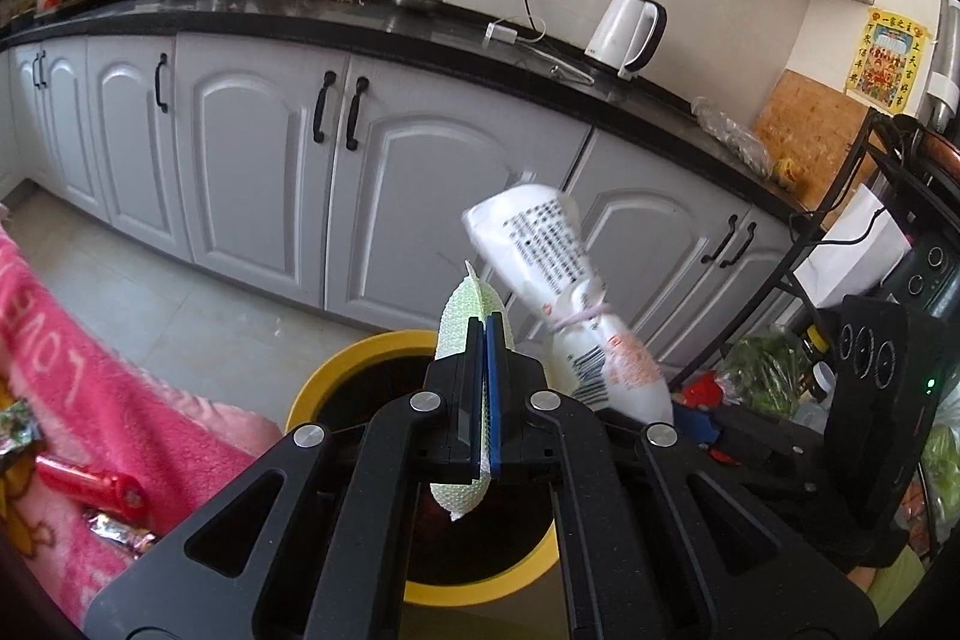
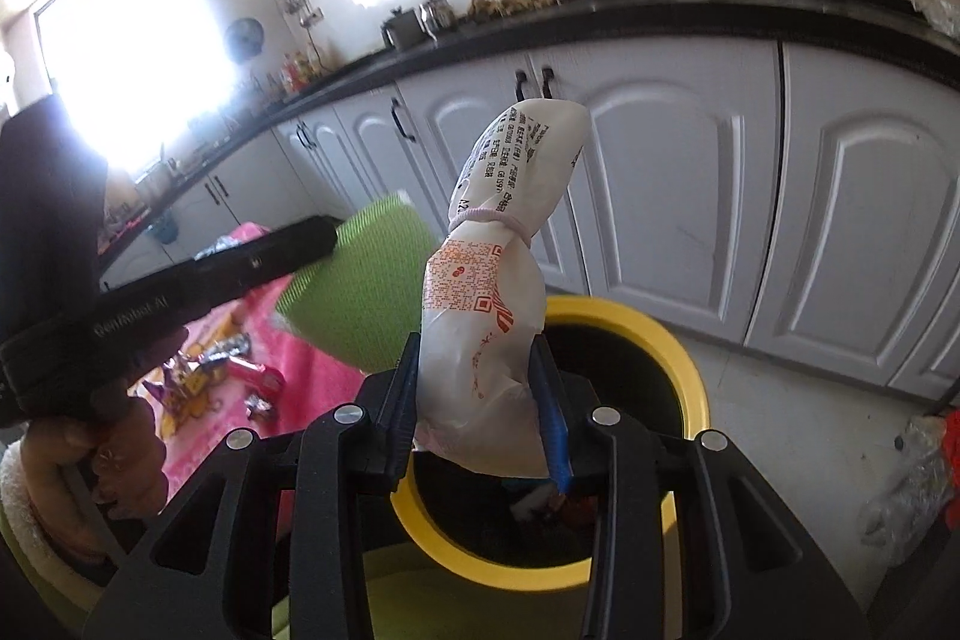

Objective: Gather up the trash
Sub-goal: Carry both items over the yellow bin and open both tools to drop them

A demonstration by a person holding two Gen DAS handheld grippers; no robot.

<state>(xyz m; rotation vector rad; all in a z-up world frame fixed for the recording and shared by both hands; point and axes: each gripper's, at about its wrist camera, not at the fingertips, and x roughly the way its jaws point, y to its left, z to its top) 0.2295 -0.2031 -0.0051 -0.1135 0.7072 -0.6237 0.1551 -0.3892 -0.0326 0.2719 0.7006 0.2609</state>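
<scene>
My left gripper (image 1: 483,334) is shut on a flat pale green foam net sheet (image 1: 465,307), which hangs over the yellow-rimmed trash bin (image 1: 336,370). In the right wrist view the same green sheet (image 2: 366,274) sticks out of the left gripper (image 2: 327,235). My right gripper (image 2: 474,358) is shut on a white printed plastic bag (image 2: 480,316) tied with a rubber band, held above the bin (image 2: 678,352). That bag (image 1: 564,280) shows to the right of the left gripper. Dark trash lies inside the bin.
A pink cloth (image 1: 78,340) with red and foil wrappers (image 1: 90,484) lies at the left. White cabinets (image 1: 252,172) under a black counter (image 1: 372,22) stand behind the bin. A black rack (image 1: 888,280) with an appliance and bags is at the right. A hand (image 2: 108,436) grips the left tool.
</scene>
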